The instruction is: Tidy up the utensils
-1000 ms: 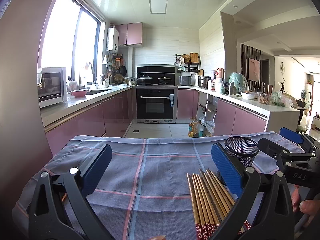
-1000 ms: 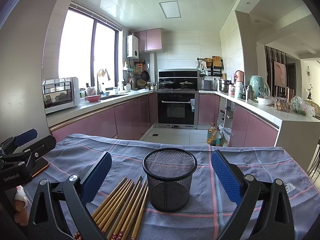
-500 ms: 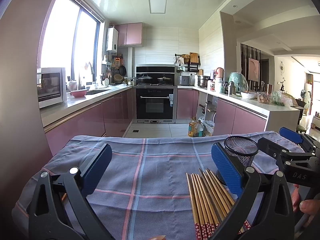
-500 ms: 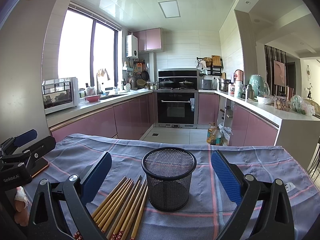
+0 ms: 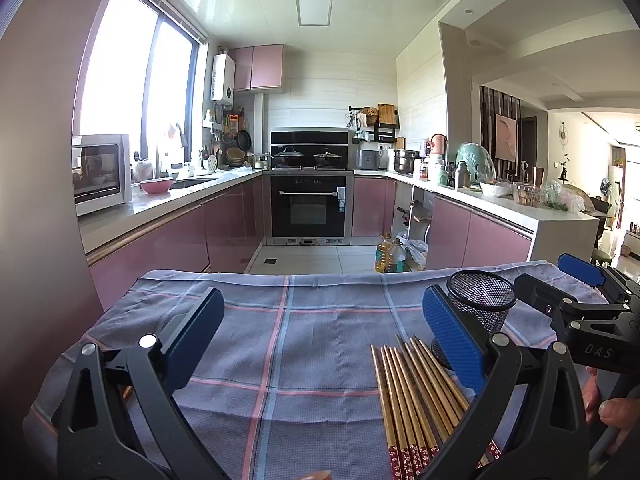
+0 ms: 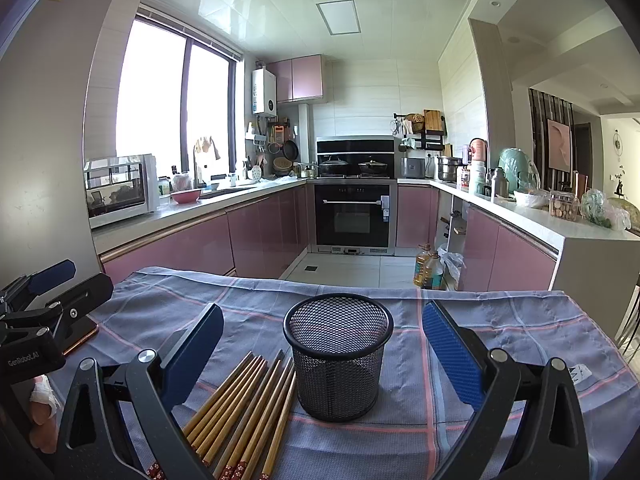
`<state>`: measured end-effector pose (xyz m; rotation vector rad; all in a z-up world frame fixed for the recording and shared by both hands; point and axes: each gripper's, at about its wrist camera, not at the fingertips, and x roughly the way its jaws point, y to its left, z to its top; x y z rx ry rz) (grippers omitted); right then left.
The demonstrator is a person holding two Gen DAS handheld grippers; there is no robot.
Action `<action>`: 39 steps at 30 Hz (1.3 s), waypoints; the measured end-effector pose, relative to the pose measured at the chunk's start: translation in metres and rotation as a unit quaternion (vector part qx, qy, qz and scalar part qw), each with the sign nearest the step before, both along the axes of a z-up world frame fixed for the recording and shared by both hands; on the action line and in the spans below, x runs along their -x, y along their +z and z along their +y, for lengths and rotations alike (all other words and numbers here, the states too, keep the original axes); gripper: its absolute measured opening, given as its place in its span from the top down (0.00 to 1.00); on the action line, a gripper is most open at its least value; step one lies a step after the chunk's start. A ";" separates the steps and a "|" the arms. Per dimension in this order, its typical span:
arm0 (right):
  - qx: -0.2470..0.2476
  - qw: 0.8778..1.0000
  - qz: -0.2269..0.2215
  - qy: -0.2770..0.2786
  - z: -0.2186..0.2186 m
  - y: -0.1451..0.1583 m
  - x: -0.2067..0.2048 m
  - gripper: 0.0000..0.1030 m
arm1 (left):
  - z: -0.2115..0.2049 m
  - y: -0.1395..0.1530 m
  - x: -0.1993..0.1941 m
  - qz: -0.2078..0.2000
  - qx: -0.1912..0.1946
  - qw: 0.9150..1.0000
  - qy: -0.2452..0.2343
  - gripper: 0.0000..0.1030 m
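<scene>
Several bamboo chopsticks (image 5: 412,396) with red patterned ends lie side by side on the checked cloth, just left of a black mesh cup (image 5: 480,300). In the right wrist view the chopsticks (image 6: 244,408) lie at the lower left and the empty mesh cup (image 6: 338,356) stands upright between the spread blue pads. My left gripper (image 5: 320,336) is open over bare cloth, its right finger above the chopsticks. My right gripper (image 6: 322,344) is open, with nothing held. Each gripper shows at the edge of the other's view: the right gripper (image 5: 580,304) and the left gripper (image 6: 44,300).
A blue-grey checked cloth (image 5: 280,340) covers the table, whose far edge faces a kitchen with pink cabinets and an oven (image 5: 308,204). A phone-like object (image 6: 82,336) lies on the cloth at the left. A person's fingers (image 5: 612,412) hold the right gripper's handle.
</scene>
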<state>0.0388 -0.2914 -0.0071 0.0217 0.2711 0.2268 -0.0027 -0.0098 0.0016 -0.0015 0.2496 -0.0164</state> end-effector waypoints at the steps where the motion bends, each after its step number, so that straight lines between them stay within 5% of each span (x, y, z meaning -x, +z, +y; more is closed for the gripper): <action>1: 0.000 1.000 0.000 0.000 0.000 0.000 0.000 0.06 | 0.000 0.000 0.000 0.000 0.000 1.000 0.000 0.05; 29: -0.009 1.000 0.026 0.013 -0.005 -0.003 -0.004 0.06 | -0.001 -0.009 -0.004 0.010 0.002 1.000 -0.008 0.05; 39: 0.011 0.994 0.104 0.039 -0.006 -0.023 -0.013 0.06 | 0.000 -0.025 -0.026 0.088 -0.018 0.996 -0.018 0.05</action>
